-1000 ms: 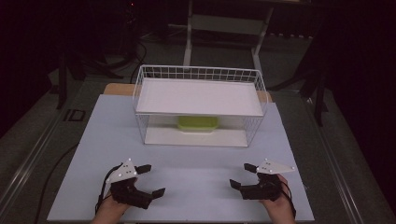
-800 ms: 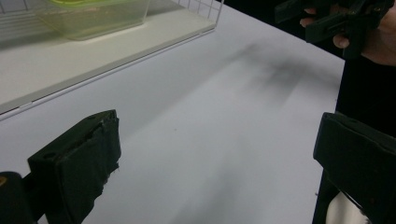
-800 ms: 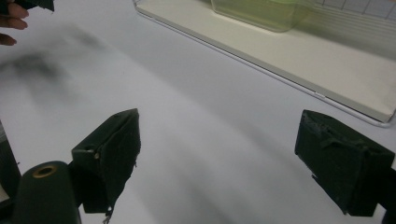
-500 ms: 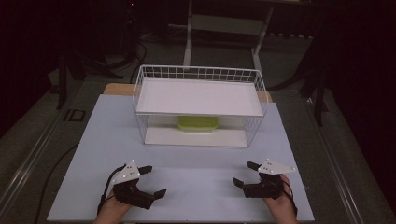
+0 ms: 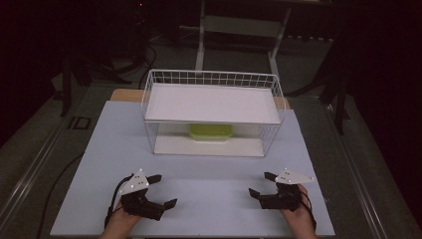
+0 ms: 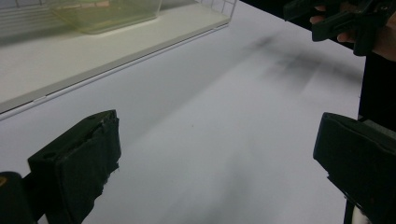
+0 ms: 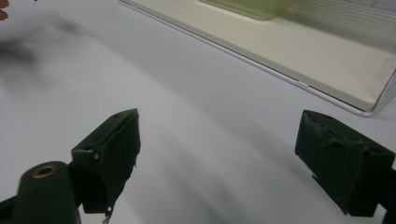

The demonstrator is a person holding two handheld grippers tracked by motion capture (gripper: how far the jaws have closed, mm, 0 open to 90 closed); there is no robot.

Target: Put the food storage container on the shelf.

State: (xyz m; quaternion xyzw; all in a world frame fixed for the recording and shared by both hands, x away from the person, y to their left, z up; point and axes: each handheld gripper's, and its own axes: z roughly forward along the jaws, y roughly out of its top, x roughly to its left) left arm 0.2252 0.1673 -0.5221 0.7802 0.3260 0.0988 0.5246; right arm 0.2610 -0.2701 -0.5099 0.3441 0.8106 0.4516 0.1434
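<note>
A white wire rack (image 5: 211,113) with a flat top shelf stands at the back of the pale table (image 5: 199,179). A yellow-green lidded container (image 5: 210,132) sits on its lower shelf, also seen in the left gripper view as a translucent box (image 6: 105,14) and in the right gripper view (image 7: 247,7). My left gripper (image 5: 163,191) rests low at the front left, jaws wide apart, nothing between them. My right gripper (image 5: 262,184) rests at the front right, open and empty too. In their own views the left gripper (image 6: 219,154) and right gripper (image 7: 219,158) point over bare table toward the rack.
The rack's lower shelf edge (image 7: 299,84) lies a short way ahead of both grippers. The other hand and its gripper (image 6: 345,23) appear far right in the left gripper view. Dark floor, cables and a metal stand (image 5: 239,30) surround the table.
Both grippers have drifted slightly toward the table's front edge and settled lower. Jaws stay apart.
</note>
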